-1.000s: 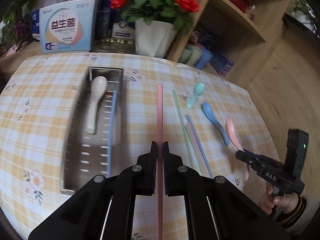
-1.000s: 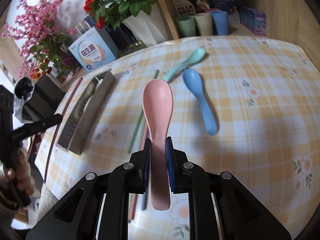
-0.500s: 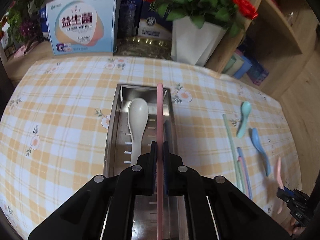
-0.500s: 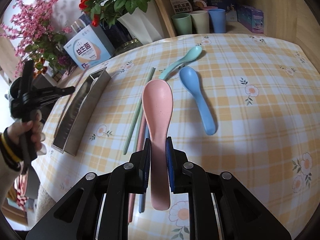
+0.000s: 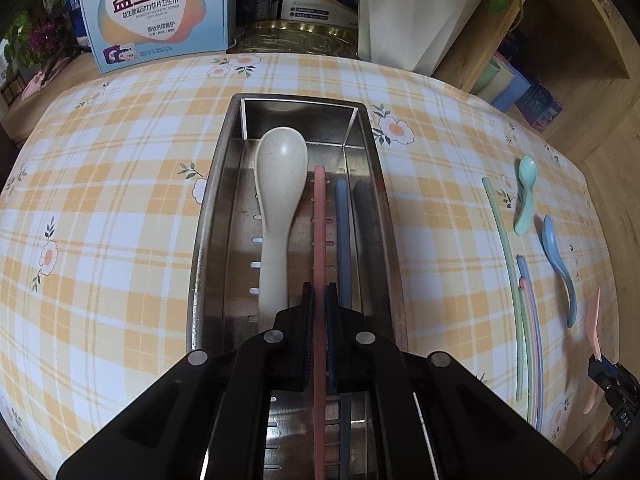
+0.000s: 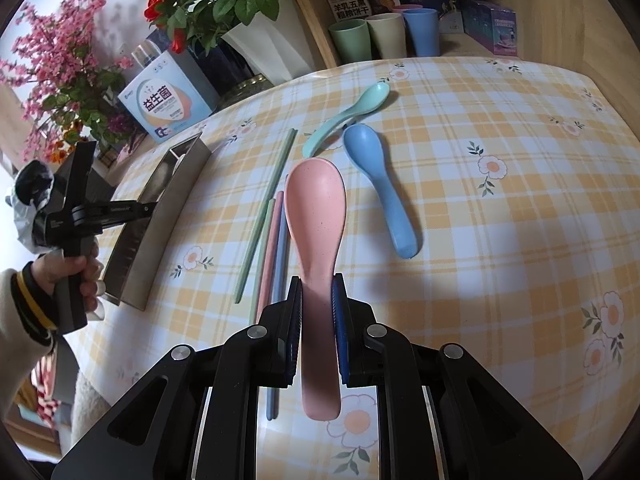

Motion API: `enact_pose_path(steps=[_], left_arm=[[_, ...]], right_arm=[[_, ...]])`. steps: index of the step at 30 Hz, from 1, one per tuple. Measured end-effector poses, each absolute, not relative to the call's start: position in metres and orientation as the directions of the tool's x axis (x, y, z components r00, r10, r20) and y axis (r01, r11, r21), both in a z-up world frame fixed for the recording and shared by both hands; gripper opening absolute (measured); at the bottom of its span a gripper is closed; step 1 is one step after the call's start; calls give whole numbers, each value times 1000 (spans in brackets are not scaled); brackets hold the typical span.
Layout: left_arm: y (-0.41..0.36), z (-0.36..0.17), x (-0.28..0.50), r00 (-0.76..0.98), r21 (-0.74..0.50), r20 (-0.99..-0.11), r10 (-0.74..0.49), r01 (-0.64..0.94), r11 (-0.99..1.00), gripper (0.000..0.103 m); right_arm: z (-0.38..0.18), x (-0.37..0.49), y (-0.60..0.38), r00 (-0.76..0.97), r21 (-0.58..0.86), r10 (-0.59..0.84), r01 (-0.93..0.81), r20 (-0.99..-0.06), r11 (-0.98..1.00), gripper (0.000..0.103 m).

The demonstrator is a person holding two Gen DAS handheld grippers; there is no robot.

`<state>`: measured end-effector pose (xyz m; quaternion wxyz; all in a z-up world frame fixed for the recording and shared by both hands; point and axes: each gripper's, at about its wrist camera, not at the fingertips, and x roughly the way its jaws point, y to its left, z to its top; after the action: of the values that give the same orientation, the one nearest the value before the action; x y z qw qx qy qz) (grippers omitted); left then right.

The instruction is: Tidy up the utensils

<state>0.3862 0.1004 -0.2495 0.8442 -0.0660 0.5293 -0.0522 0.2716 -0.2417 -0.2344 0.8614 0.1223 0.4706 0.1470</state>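
Observation:
My left gripper (image 5: 319, 300) is shut on a pink chopstick (image 5: 319, 232) and holds it lengthwise over the steel utensil tray (image 5: 208, 216). A white spoon (image 5: 278, 200) and a blue chopstick (image 5: 342, 232) lie in the tray. My right gripper (image 6: 317, 292) is shut on a pink spoon (image 6: 316, 216) and holds it above the table. On the cloth lie a blue spoon (image 6: 380, 184), a mint spoon (image 6: 348, 114), and green (image 6: 266, 208), pink (image 6: 269, 256) and blue (image 6: 280, 272) chopsticks. The left gripper also shows in the right wrist view (image 6: 150, 209) at the tray (image 6: 160, 224).
A checked cloth covers the table (image 6: 500, 240). A white flower pot (image 5: 416, 20), a printed box (image 5: 156, 12) and a brass dish (image 5: 292, 40) stand along the back edge. Several cups (image 6: 384, 36) sit on a wooden shelf at the right.
My left gripper has swung left from the table's middle to over the tray and lowered the pink chopstick toward it. My right gripper holds the pink spoon almost still.

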Motion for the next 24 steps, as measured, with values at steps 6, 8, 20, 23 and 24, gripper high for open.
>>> enact_pose_path(steps=[6, 8, 20, 23, 24], left_arm=[[98, -253, 391, 415, -154, -898, -147, 17, 988, 6], [97, -254, 393, 408, -158, -901, -151, 15, 987, 6], [91, -255, 389, 379, -132, -915, -138, 41, 990, 6], [88, -251, 385, 385, -122, -913, -136, 61, 991, 17], [88, -248, 383, 392, -108, -912, -124, 64, 992, 20]], right_arm=[[-235, 271, -242, 514, 352, 368, -133, -775, 926, 15], [-236, 271, -243, 512, 352, 367, -131, -777, 927, 15], [-233, 269, -243, 517, 354, 366, -126, -774, 927, 15], [-232, 269, -243, 518, 351, 365, -128, -774, 927, 15], [-231, 269, -243, 518, 351, 364, -128, -774, 928, 15]])
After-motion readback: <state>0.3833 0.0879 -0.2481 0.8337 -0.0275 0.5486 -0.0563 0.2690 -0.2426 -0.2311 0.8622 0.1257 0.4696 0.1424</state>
